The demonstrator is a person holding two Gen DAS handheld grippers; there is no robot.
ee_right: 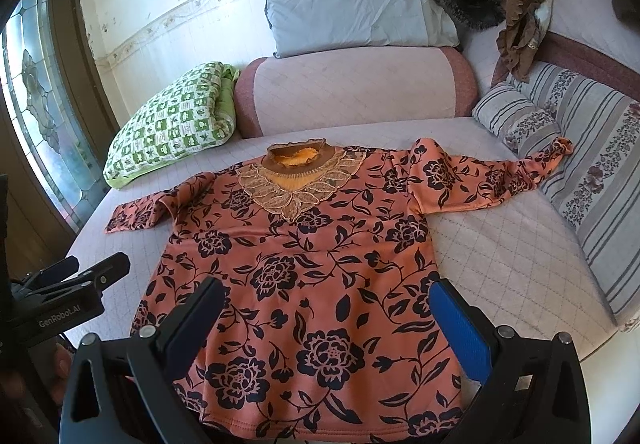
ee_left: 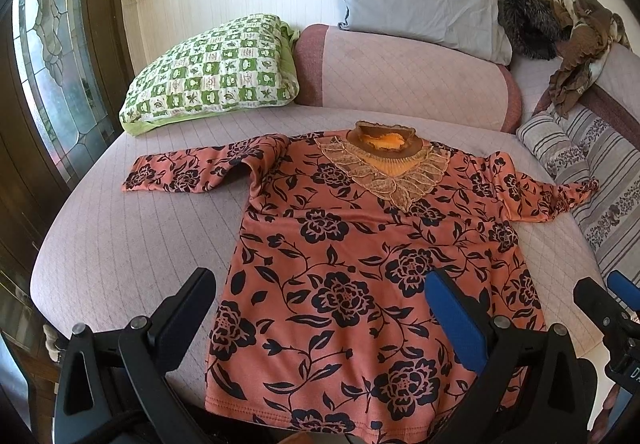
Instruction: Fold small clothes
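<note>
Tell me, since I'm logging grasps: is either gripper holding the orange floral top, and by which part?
Nothing is held. The left gripper and right gripper are both open above the orange floral long-sleeved top, which lies flat on the bed.

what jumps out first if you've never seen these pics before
An orange floral top lies spread flat, front up, in the middle of the bed, its lace collar toward the pillows. Both grippers, left and right, hover open over its hem. A green checked pillow sits far left.
</note>
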